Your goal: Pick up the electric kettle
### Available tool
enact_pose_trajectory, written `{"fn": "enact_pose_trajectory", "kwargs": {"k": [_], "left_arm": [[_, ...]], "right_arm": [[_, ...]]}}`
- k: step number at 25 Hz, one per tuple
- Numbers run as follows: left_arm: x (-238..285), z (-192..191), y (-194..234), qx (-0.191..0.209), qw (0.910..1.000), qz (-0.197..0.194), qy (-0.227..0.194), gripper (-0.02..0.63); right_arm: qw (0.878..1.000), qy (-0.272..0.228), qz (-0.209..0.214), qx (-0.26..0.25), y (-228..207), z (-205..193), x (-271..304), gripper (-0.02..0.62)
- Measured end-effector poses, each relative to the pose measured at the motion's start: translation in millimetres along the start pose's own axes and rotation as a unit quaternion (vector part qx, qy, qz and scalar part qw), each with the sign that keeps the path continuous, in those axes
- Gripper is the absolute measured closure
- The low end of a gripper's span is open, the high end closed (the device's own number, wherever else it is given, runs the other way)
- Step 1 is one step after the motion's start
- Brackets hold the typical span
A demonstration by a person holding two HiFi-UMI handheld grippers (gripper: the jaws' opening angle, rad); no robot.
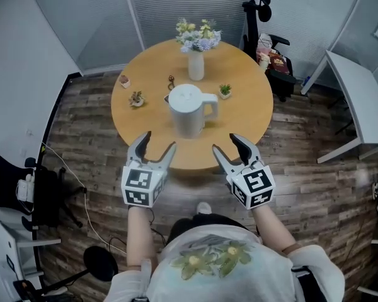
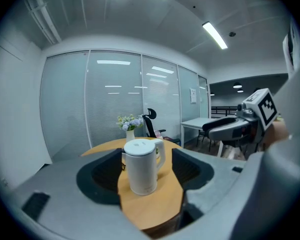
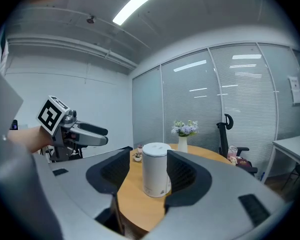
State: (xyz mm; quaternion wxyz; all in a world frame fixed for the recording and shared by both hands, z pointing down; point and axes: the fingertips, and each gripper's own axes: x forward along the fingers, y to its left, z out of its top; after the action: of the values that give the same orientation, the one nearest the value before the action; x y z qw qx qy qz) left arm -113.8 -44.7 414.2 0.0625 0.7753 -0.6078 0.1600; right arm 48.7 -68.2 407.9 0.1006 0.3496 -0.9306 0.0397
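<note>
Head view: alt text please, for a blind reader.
A white electric kettle stands on a round wooden table, seen from above. The left gripper and right gripper hang open at the table's near edge, short of the kettle. A flower vase stands behind the kettle.

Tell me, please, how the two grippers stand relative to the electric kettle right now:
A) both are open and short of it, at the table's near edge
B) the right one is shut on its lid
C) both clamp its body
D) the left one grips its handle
A: the left gripper and right gripper have their jaws apart at the near edge of the table, while the electric kettle stands untouched further in.
</note>
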Motion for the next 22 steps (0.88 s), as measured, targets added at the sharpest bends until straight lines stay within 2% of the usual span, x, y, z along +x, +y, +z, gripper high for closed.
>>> {"fn": "enact_pose_trajectory", "kwargs": {"k": [6, 10, 17, 22], "left_arm": [[14, 9, 23, -0.054, 0.9983, 0.016, -0.015, 0.304], [22, 13, 32, -0.068, 0.9973, 0.021, -0.014, 0.304], [42, 5, 44, -0.089, 0.9958, 0.016, 0.009, 0.304], [66, -4, 54, -0.122, 0.9924, -0.007, 0.020, 0.304]], "right_arm": [[1.000, 0.006, 0.004, -0.008, -7, 0, 16, 0.364], [1.000, 0.015, 0.009, -0.008, -11, -7, 27, 0.363], [1.000, 0.024, -0.009, 0.008, -32, -13, 43, 0.364], [0.999, 0.035, -0.025, 0.014, -45, -18, 65, 0.363]]}}
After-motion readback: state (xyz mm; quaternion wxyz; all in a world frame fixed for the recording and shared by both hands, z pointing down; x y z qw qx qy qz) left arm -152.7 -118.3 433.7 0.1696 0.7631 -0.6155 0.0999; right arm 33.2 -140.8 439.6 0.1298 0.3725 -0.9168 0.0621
